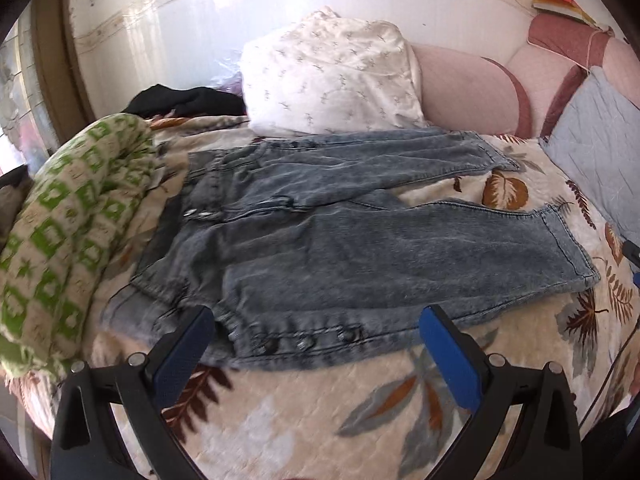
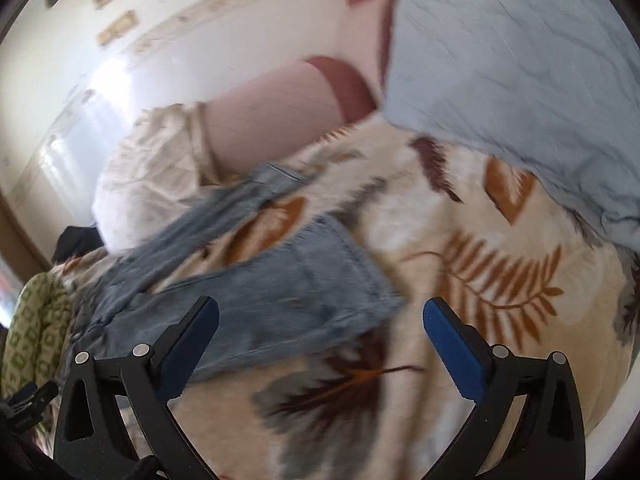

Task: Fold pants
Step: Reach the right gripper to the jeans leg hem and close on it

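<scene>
On leaf-print bedspread (image 1: 320,420), unlabelled jeans (image 1: 360,248)

Motion blur smears the jeans (image 2: 280,280) in the right wrist view; the green-patterned blanket (image 2: 32,328) is cut off.
</scene>
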### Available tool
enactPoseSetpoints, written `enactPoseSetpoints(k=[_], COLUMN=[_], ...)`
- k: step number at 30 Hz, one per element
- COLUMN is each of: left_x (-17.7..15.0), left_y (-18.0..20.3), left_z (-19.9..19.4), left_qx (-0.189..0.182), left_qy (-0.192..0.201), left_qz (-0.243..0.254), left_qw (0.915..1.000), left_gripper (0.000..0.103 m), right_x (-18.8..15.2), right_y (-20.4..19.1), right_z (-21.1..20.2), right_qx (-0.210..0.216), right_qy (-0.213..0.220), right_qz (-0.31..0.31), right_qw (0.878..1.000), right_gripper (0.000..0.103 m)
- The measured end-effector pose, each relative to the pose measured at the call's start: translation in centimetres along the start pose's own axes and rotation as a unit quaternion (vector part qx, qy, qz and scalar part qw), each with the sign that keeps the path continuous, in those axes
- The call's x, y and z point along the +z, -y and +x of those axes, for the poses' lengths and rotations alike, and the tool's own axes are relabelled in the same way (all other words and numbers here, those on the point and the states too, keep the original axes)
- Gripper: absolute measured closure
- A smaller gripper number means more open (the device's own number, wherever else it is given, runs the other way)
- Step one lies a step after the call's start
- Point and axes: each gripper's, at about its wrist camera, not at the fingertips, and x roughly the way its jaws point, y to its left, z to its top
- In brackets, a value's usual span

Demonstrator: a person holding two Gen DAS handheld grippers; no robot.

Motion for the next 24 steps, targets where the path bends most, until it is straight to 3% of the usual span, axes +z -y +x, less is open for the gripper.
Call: enactPoseSetpoints(k=[7, 9, 13, 17, 19, 22, 24], left_x=[-0.4, -0.6, 0.0, 0.8, 1.0, 1.2, 1.2], left_y=[2.2, 2.3, 2.2, 1.7, 1.4, 1.2, 1.1], left_z=[2.0, 2.3, 2.7, 4.1, 4.8, 5.3, 5.6], left_qx=[-0.015, -0.014, -0.015, -0.012, -0.012, -0.012, -0.013], left_qy=[-0.022, -0.022, -0.014, -0.021, -0.026, -0.029, -0.030], left_qz=[0.030, 0.043, 0.046, 0.035, 0.026, 0.018, 0.019], left_qw=[0.9992, 0.9987, 0.9987, 0.9991, 0.9992, 0.9994, 0.9993], left_gripper=[0.000, 0.000, 0.000, 0.000, 0.000, 0.000, 0.000], right_x=[6.2, 7.4, 8.6, 8.8, 8.9, 8.8, 8.8], right_y=[1.2, 1.4, 0.8, 1.1, 0.9, -0.1, -0.3], right_z=[6.8, 9.6, 14.3, 16.9, 17.7, 18.7, 19.4], right_qx=[0.043, 0.069, 0.068, 0.082, 0.084, 0.079, 0.075], right_qy=[-0.061, -0.089, -0.125, -0.158, -0.167, -0.192, -0.209], right_qz=[0.007, 0.026, 0.015, 0.020, 0.017, -0.004, -0.014], right_qw=[0.997, 0.993, 0.990, 0.984, 0.982, 0.978, 0.975], right_gripper=[0.000, 0.004, 0.012, 0.028, 0.031, 0.049, 0.074])
